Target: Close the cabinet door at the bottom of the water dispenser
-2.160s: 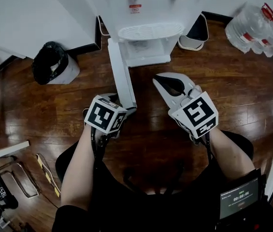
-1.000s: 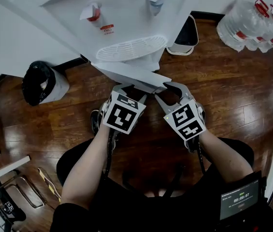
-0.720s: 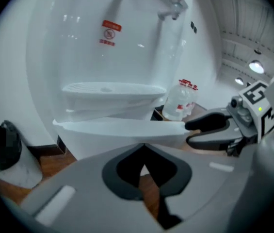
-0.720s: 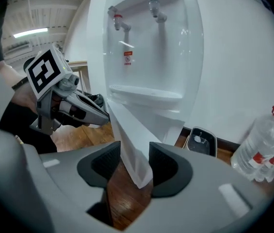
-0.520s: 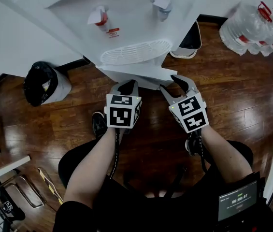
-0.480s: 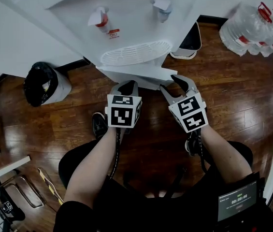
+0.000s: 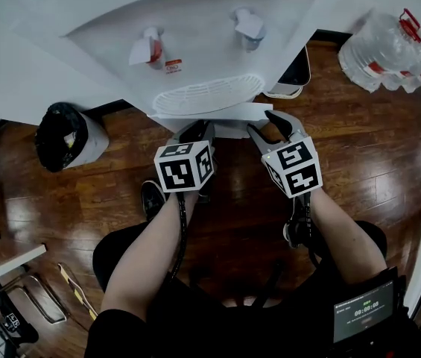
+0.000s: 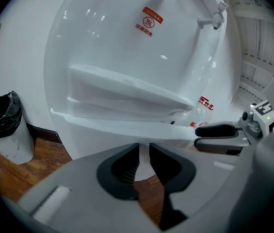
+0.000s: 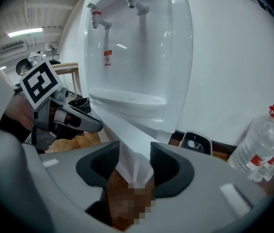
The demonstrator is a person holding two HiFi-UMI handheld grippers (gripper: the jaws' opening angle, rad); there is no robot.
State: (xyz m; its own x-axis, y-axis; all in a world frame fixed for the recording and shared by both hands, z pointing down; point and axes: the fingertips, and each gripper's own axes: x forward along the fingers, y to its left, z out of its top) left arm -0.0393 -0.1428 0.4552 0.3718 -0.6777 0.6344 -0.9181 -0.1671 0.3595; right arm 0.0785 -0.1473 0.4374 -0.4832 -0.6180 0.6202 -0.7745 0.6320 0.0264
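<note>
The white water dispenser [image 7: 203,43] fills the top of the head view. Its bottom cabinet door [image 7: 217,113] lies almost flat against the front, only a narrow wedge ajar. My right gripper [image 7: 271,124] straddles the door's free edge [image 9: 134,154], with both pads against the white panel. My left gripper [image 7: 195,131] sits just in front of the door's face [image 8: 127,127]. Its jaws are opening, with a narrow gap and nothing between the pads [image 8: 122,166]. The right gripper's fingers [image 8: 219,131] show at the door's edge in the left gripper view.
A small bin with a black bag [image 7: 65,134] stands left of the dispenser. A white-rimmed pan [image 7: 296,69] sits right of it, and a pack of water bottles [image 7: 400,47] lies further right. Dark wooden floor [image 7: 83,192] surrounds my knees and shoe [image 7: 150,196].
The door has swung from wide open to nearly flat against the dispenser. Both grippers have moved forward with it, and the left gripper has rolled.
</note>
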